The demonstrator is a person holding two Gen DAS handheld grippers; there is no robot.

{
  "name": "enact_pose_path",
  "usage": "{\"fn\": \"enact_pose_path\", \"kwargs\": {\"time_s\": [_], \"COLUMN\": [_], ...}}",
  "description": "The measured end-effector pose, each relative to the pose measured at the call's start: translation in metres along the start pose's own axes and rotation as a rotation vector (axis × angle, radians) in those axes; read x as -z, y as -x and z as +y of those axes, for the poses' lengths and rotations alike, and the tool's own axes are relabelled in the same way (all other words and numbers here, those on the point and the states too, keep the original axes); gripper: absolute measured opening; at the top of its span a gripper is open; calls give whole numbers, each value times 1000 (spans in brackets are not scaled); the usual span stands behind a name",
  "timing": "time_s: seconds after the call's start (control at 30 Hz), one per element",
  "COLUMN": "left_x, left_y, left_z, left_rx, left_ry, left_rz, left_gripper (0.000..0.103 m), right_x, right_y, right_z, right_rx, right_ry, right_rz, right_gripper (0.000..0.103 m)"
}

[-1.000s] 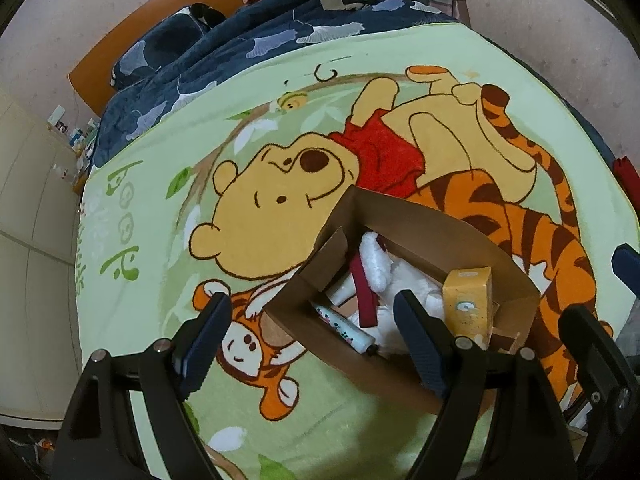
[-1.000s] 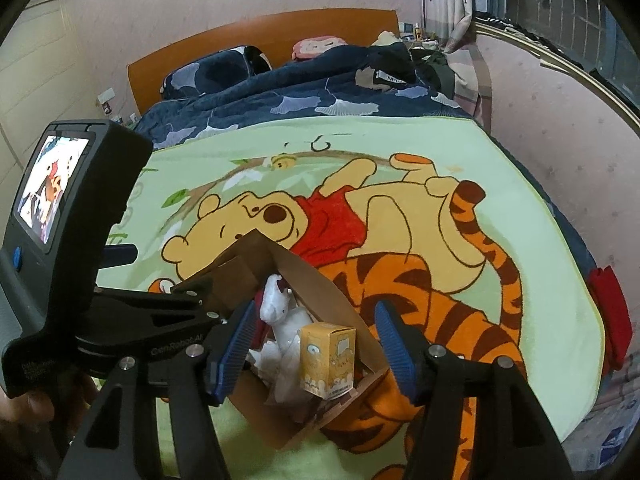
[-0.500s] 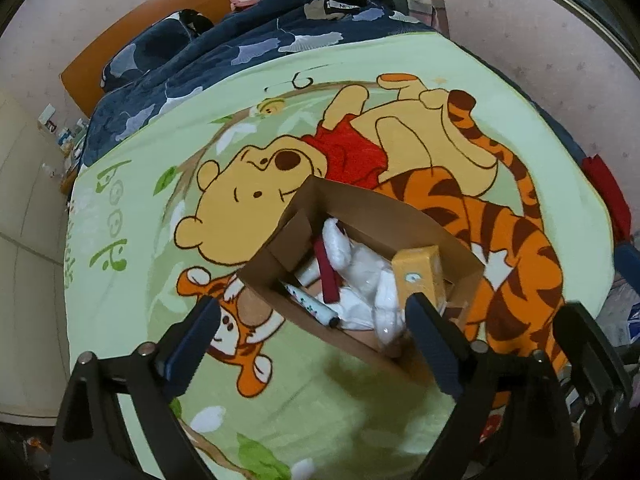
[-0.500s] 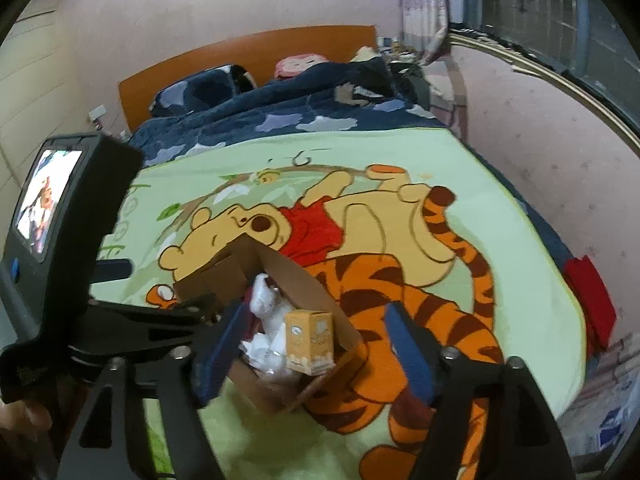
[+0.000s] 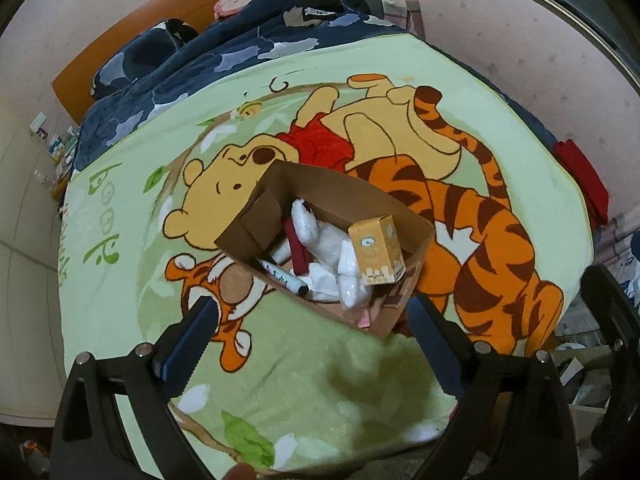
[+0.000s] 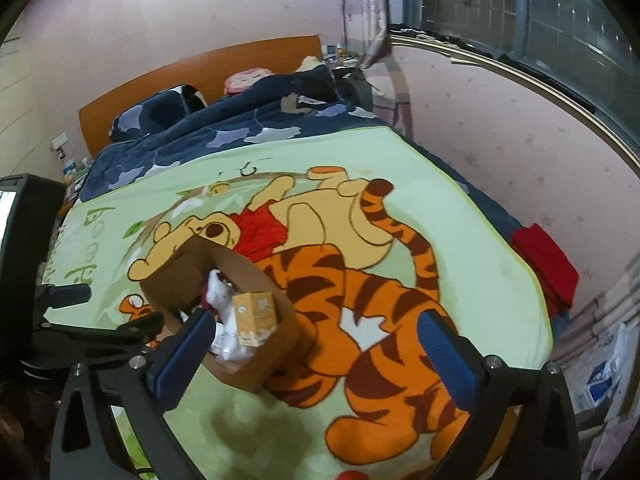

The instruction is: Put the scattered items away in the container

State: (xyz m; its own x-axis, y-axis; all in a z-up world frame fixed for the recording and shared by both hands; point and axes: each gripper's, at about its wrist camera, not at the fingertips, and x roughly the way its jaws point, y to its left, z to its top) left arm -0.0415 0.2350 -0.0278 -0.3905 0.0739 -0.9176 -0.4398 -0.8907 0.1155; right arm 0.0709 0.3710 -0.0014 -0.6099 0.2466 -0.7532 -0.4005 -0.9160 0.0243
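An open cardboard box (image 5: 384,200) sits on the green cartoon blanket (image 5: 120,320). In it are a yellow carton (image 5: 378,254), a white soft bundle (image 5: 320,236), a dark red strip (image 5: 298,252) and a marker pen (image 5: 284,280). My left gripper (image 5: 310,332) hangs above the box's near edge, jaws opening, nothing between them. The right wrist view shows the same box (image 6: 256,372) and carton (image 6: 256,320) at lower left. My right gripper (image 6: 316,336) is above and to the box's right, jaws opening wide and empty. The left tool (image 6: 24,240) shows at the left edge.
A dark blue quilt (image 6: 240,136) and pillows cover the far half of the bed below an orange headboard (image 6: 200,68). A red cloth (image 6: 548,260) lies at the bed's right edge. A pink wall and window run along the right; clutter (image 5: 580,368) lies on the floor.
Both grippers have drawn back and up from the box, which now looks smaller. Both pairs of jaws have spread wider, the right one most. The yellow carton stays in the box.
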Motion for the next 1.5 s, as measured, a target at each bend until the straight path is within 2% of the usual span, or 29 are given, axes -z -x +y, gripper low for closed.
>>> {"fn": "enact_pose_path", "kwargs": {"time_s": [0.1,0.33,0.83,1.5], "left_x": [3,9,14,16], "left_y": [4,9,4,6], "left_z": [0,-5,-37,-37], "left_rx": [-37,-43,37,77], "left_ry": [21,28,-23,-24], "left_rz": [3,9,45,37], "left_gripper": [100,100,100,103], "right_x": [6,16,25,25], "right_y": [6,13,20,23], "right_z": [-8,-15,-26,-21], "right_rx": [9,15,28,17], "right_ry": [-7,-2,-3,14], "right_rz": [2,12,12,1], "right_gripper": [103,103,103,103]}}
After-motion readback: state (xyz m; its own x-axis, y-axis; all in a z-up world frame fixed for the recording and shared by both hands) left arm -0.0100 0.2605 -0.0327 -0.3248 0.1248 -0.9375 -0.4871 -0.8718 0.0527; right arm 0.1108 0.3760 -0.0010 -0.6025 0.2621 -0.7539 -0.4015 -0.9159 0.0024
